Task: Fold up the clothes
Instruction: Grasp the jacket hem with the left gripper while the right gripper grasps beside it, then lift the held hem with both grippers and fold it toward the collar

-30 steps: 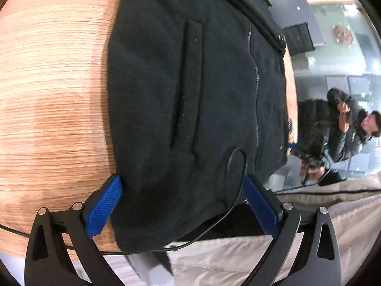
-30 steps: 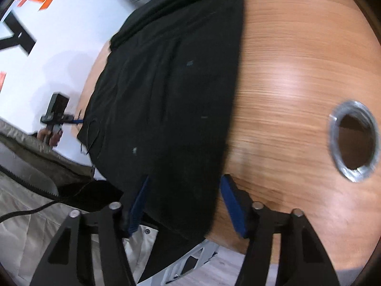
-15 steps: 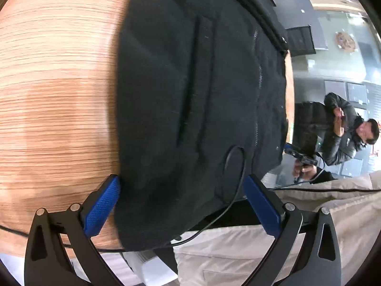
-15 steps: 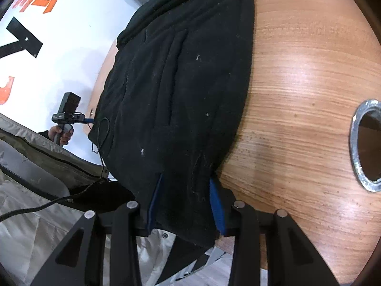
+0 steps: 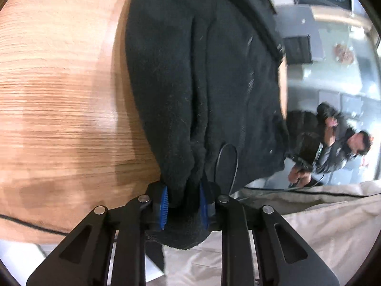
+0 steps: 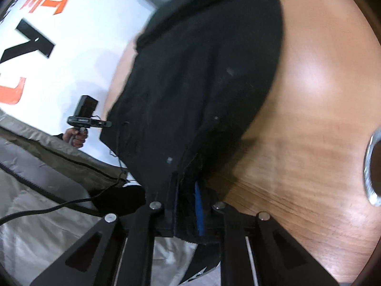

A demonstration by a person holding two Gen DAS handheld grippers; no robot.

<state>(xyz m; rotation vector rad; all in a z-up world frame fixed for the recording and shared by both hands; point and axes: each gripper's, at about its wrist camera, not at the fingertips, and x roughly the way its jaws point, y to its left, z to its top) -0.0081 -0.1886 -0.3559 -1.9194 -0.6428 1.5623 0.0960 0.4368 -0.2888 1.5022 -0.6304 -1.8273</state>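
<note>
A black fleece jacket lies on a wooden table, its near hem hanging over the table's front edge. My left gripper is shut on one corner of that hem; the cloth bunches between its blue pads. In the right wrist view the same jacket stretches away from my right gripper, which is shut on the other hem corner. Both hem corners are lifted a little off the table. The jacket's far end is out of view.
A round metal cable grommet sits in the table to the right. A beige padded coat is close below the table edge. A person sits beyond the table. A white wall with lettering is at the left.
Both grippers were open around the hem; the right closed on it half a second ago, and the left has now closed too. The cloth is bunched and lifting.
</note>
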